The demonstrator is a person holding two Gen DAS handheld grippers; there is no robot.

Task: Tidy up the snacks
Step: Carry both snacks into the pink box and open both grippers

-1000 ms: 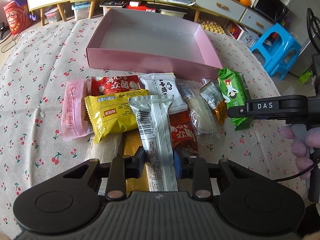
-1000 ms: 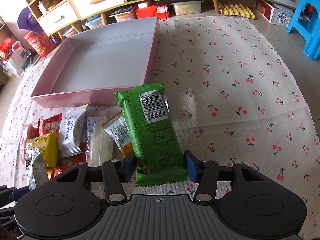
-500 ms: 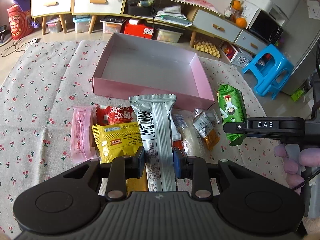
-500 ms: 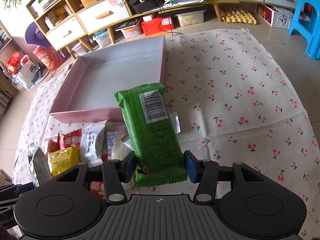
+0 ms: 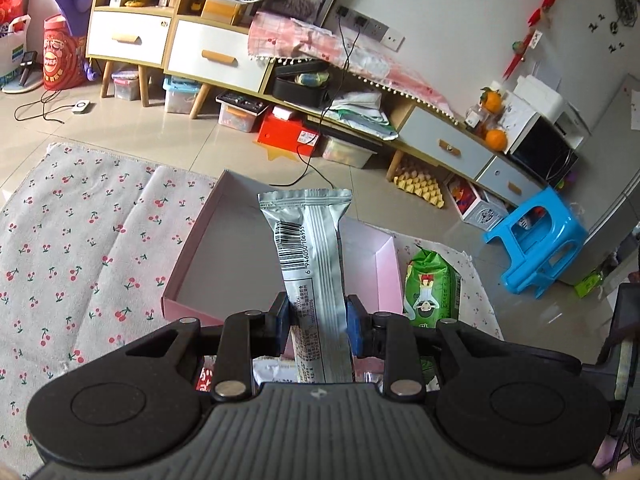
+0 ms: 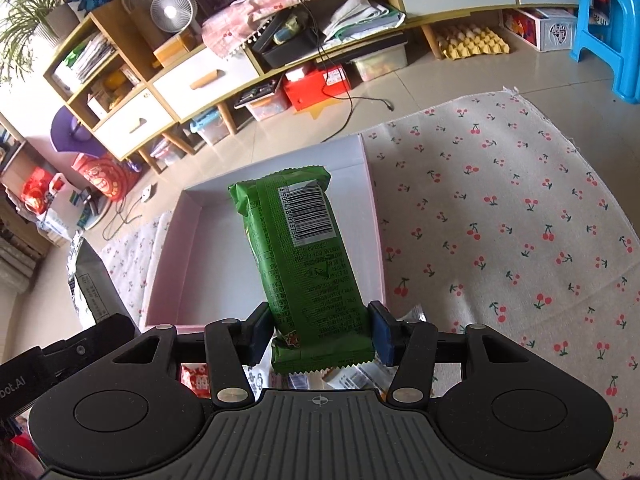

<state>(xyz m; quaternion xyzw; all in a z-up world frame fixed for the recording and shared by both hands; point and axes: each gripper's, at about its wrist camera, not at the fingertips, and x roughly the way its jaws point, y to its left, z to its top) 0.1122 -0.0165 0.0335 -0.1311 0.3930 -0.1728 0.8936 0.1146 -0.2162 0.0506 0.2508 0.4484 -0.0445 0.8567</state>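
1. While I watch both wrist cams, my left gripper (image 5: 316, 322) is clamped on a silver snack bar (image 5: 312, 276), blue pads pinching its lower half.
2. R gripper (image 6: 322, 330) is clenched on a green snack pack (image 6: 304, 256), gripped near its bottom seam.
3. Silver bar: long, barcode side up, w/ crimped top edge. Green pack: barcode side up, zigzag seam nearest cam.
4. Both point lengthwise away from cams, held over the near wall of the pink box (image 6: 376, 232) on the cherry-print cloth (image 6: 520, 216).
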